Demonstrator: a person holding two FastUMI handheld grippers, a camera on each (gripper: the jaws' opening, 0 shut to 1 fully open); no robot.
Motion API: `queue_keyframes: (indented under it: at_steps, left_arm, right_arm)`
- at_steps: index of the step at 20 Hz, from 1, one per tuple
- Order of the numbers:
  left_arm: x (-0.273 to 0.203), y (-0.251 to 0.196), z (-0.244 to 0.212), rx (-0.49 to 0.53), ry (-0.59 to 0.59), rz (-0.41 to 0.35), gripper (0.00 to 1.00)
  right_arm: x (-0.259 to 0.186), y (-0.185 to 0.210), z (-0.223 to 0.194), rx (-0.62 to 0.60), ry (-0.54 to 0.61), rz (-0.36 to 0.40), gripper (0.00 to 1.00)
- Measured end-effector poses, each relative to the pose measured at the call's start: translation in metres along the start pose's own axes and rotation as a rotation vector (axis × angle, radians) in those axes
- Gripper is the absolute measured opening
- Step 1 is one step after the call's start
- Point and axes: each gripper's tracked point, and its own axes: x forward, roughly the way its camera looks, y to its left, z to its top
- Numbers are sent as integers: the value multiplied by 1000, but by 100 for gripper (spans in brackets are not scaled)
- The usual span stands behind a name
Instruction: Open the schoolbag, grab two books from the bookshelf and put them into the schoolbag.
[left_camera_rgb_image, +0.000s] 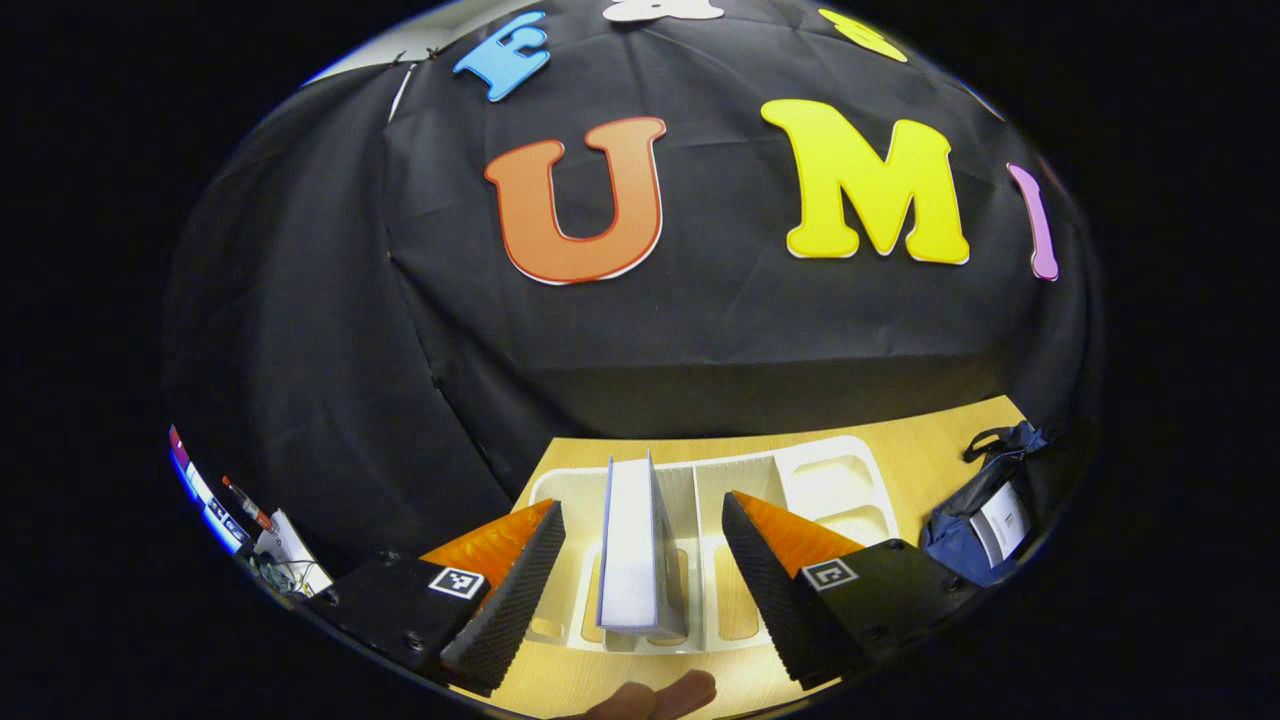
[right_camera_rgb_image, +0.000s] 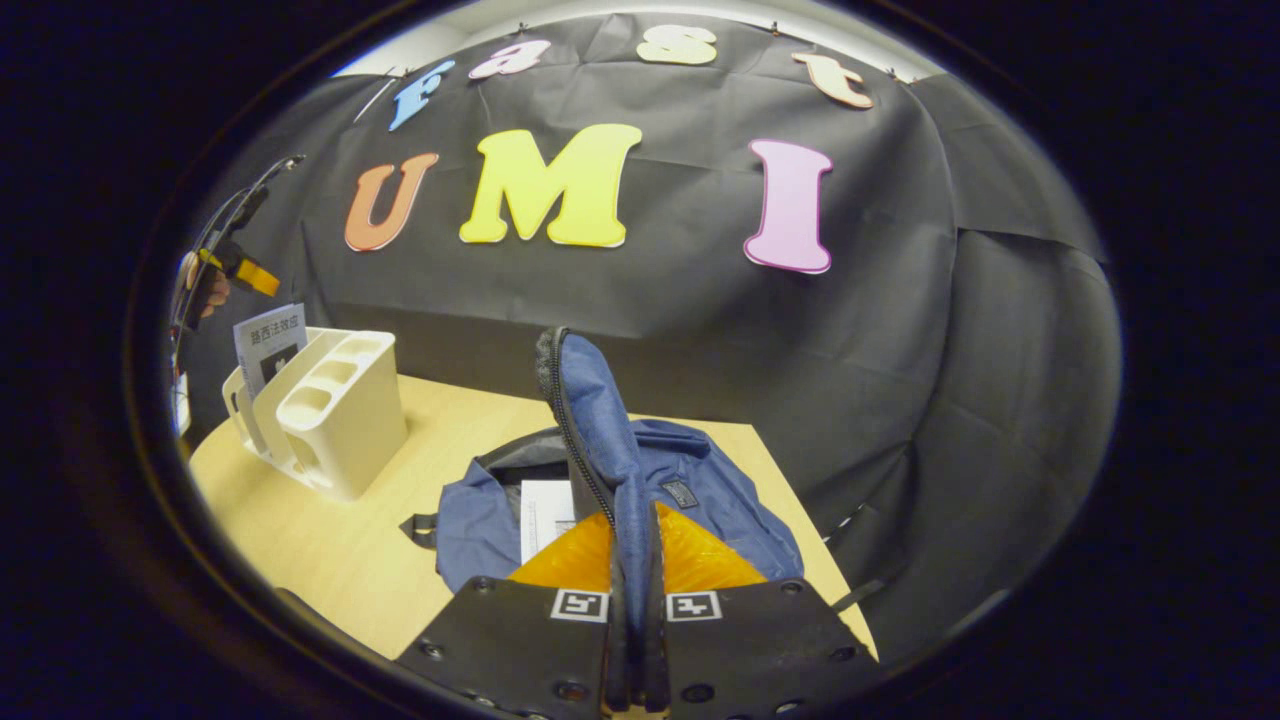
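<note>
right gripper (right_camera_rgb_image: 632, 640) pinches bag (right_camera_rgb_image: 700, 520) flap up, keeping mouth open; one book (right_camera_rgb_image: 545, 520) inside | left gripper (left_camera_rgb_image: 640, 570) wide, straddling upright book (left_camera_rgb_image: 630, 545) in rack (left_camera_rgb_image: 830, 470) on counter (left_camera_rgb_image: 930, 450), lined up to grab

Blue schoolbag (right_camera_rgb_image: 640, 480) open, flap raised; book (left_camera_rgb_image: 632, 545) upright in bookshelf (left_camera_rgb_image: 800, 480).

Even, moderately bright overhead light in both views. The tabletop (left_camera_rgb_image: 900, 450) reads warm and evenly lit, with a soft shadow band along its far edge under the black cloth wall (right_camera_rgb_image: 900, 330). No hard glare. Strong fisheye bending: the tabletop's edges curve, and detail smears toward each rim. Centres are sharp; nearest foreground is slightly soft.
</note>
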Motion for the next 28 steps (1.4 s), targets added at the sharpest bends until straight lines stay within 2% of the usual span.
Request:
queue_keyframes:
  at_steps: [6,11,13,14,16,19,20,28]
  left_arm:
    - [47,8,-32,29,260,23,98]
    - [56,14,-51,93,398,34,94]
    - [60,16,-58,103,439,40,86]
    - [60,14,-64,102,472,29,77]
    - [59,8,-71,89,495,11,62]
    - [53,-9,-71,42,485,-61,52]
    - [49,-13,-74,19,489,-68,46]
    - [-1,-14,-76,-18,411,-87,40]
  right_arm:
    - [2,0,-2,-2,-16,19,6]
    - [6,0,-3,4,-23,31,7]
    - [6,1,-4,0,-26,35,6]
    - [7,2,-6,-3,-24,38,6]
    - [7,0,-7,-6,-24,35,6]
    - [5,-1,-7,-2,-24,38,7]
    - [5,-1,-8,0,-24,38,6]
    - [6,4,-17,1,-14,38,7]
